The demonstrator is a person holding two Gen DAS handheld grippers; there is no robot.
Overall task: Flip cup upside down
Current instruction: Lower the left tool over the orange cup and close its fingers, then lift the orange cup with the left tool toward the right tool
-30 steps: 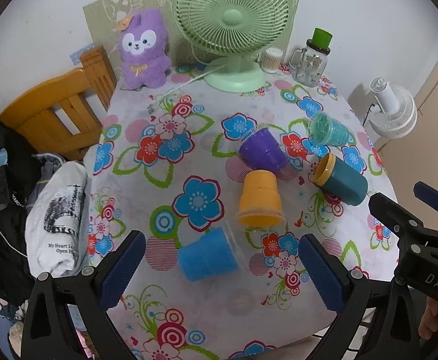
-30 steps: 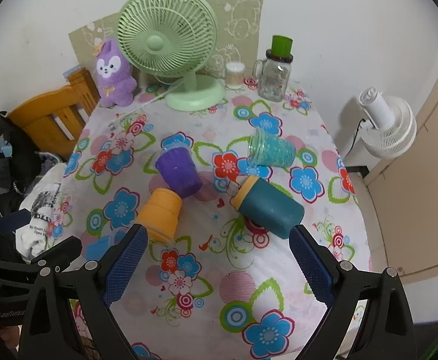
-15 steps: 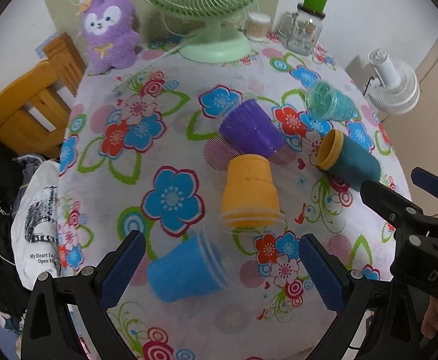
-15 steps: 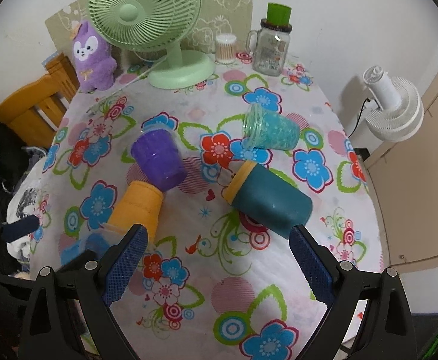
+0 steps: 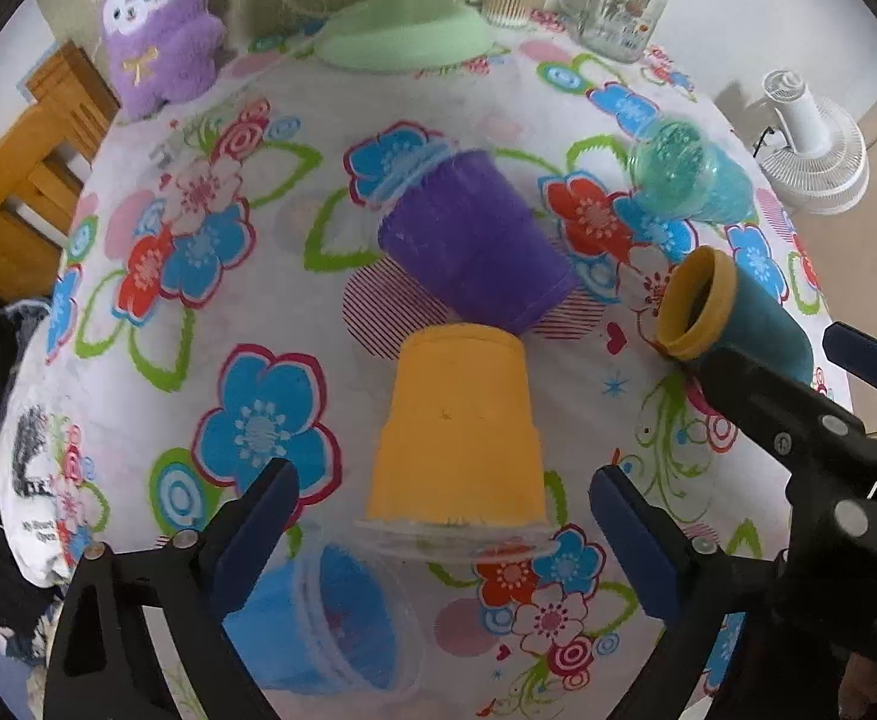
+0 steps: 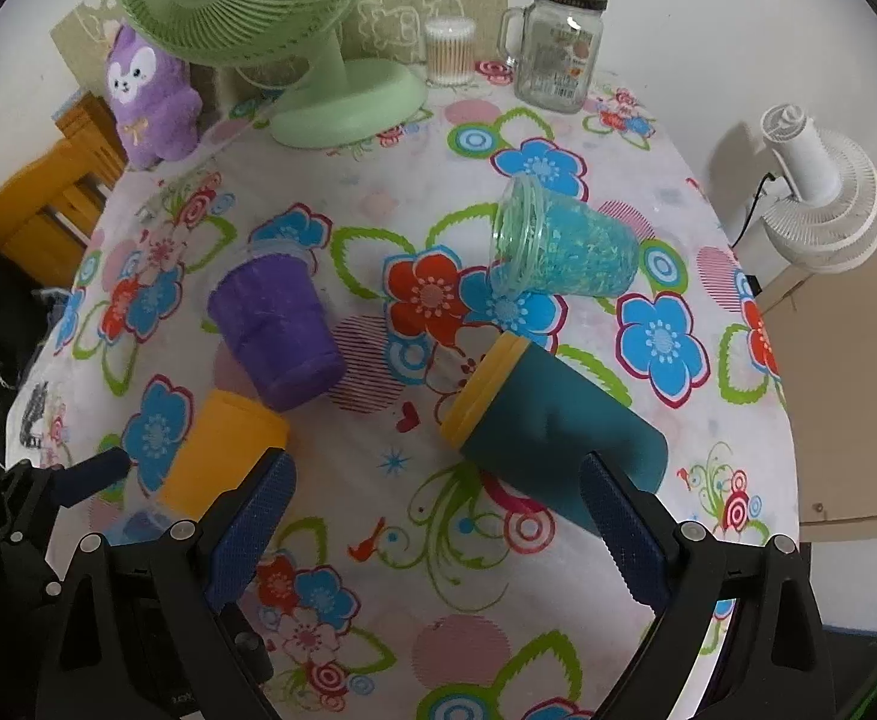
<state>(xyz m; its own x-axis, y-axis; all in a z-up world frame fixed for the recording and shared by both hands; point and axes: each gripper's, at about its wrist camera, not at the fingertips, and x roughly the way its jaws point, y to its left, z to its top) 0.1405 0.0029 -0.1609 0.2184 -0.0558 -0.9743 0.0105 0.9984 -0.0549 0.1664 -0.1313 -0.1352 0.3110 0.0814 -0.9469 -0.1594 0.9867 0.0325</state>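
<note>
Approach phase, by my read: left gripper (image 5: pixel 441 516) is wide open, holds nothing, and its pads bracket the orange cup (image 5: pixel 459 429), which lies on its side on the floral tablecloth (image 6: pixel 378 222) with its clear rim toward the camera and its base touching the purple cup (image 5: pixel 468 240). Right gripper (image 6: pixel 432 510) is also wide open and empty, lined up on the teal tumbler (image 6: pixel 549 447), also on its side, yellow rim pointing away from it. Which cup is the target I can't tell; every cup here is lying down, none is inverted yet. To do the flip well: close across the mid-body, not the thin clear lip, lift clear of the neighbour before rotating so the purple cup doesn't roll, then set it mouth-down flat on the cloth. Containers, largest first: teal tumbler, interior looks dark, contents not visible; purple cup, mouth facing away from the left camera, looks empty; orange cup, inside not visible; blue cup (image 5: pixel 318 618) just under the left gripper, interior blurred; glittery green cup (image 6: pixel 564 246) on its side, looks empty; glass mug jar (image 6: pixel 558 60) upright at the back, green lid on, looks empty; small cotton-swab tub (image 6: pixel 450 51) beside it, full.
</note>
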